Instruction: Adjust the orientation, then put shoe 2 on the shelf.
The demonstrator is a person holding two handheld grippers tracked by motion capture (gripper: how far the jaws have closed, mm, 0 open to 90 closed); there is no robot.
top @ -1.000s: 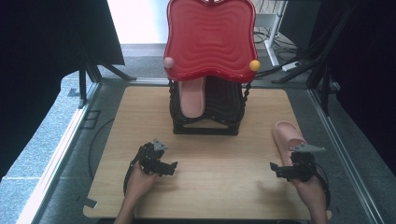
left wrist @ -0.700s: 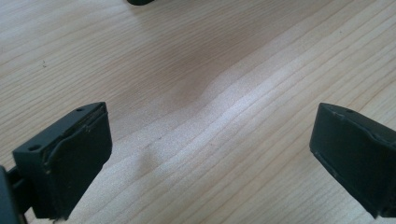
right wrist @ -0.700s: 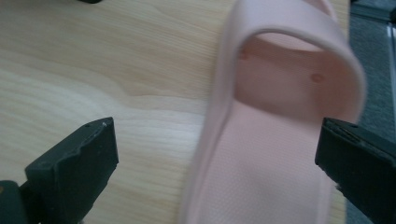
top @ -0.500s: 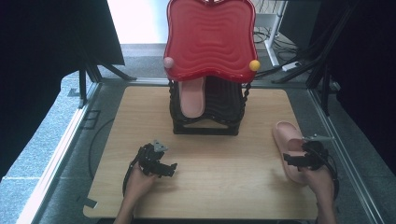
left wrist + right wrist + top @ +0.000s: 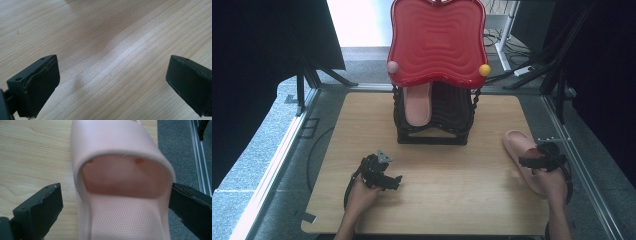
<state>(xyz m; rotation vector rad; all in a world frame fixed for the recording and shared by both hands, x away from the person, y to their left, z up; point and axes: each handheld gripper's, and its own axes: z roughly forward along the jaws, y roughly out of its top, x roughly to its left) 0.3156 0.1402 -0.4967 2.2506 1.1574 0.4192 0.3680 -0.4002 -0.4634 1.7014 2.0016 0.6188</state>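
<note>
Right gripper (image 5: 546,161) advanced since earlier frames, from behind heel to over pink slipper (image 5: 526,156). Jaws wide apart, one each side of slipper (image 5: 120,185), straddling it at strap; contact cannot be told. Slipper flat at right edge of wooden board (image 5: 437,200). Left gripper (image 5: 379,175) unmoved, jaws spread over bare board (image 5: 105,50), holding nothing. Second pink slipper (image 5: 418,104) on black rack (image 5: 432,136) under red tray (image 5: 437,40).

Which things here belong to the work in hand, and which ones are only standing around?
Part of the work:
- pink slipper on the table, between the open jaws of the right gripper
- second pink slipper in the black rack

Only around:
- red tray on top of the rack
- left gripper, open above bare wood
- cables on the floor
</note>
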